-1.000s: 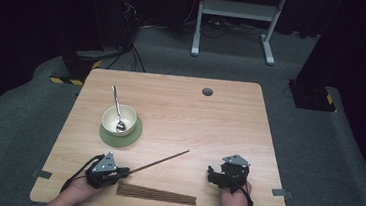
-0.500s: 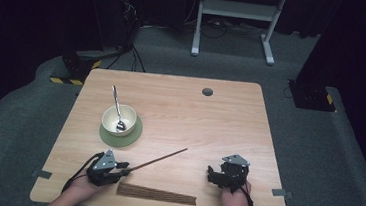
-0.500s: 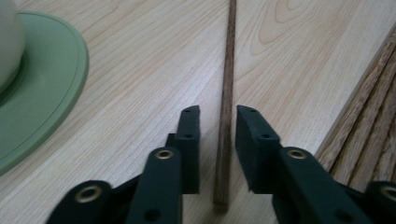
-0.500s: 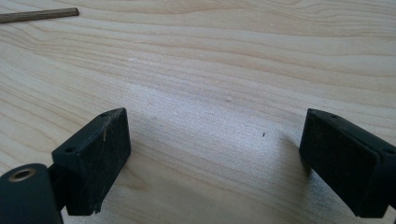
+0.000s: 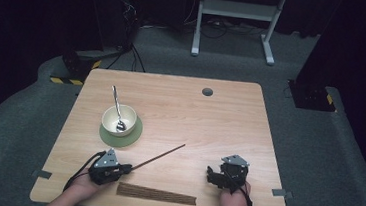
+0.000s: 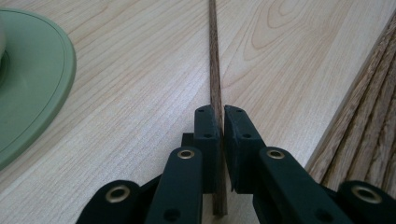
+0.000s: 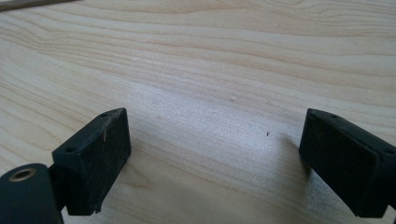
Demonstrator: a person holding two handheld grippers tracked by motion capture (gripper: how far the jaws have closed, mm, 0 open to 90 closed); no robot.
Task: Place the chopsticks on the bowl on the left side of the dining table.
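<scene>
up close, stick (image 6: 215, 70) between left tongs (image 6: 220, 122)

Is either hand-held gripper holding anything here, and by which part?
The left hand-held gripper clamps a thin wooden stick near its close end. The right hand-held gripper is open over bare table.

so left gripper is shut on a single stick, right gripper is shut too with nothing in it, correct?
Not quite. The right gripper is open: the right gripper view shows its jaws wide apart over bare table. The rest holds: the left gripper is shut on a single stick, and the right holds nothing.
</scene>
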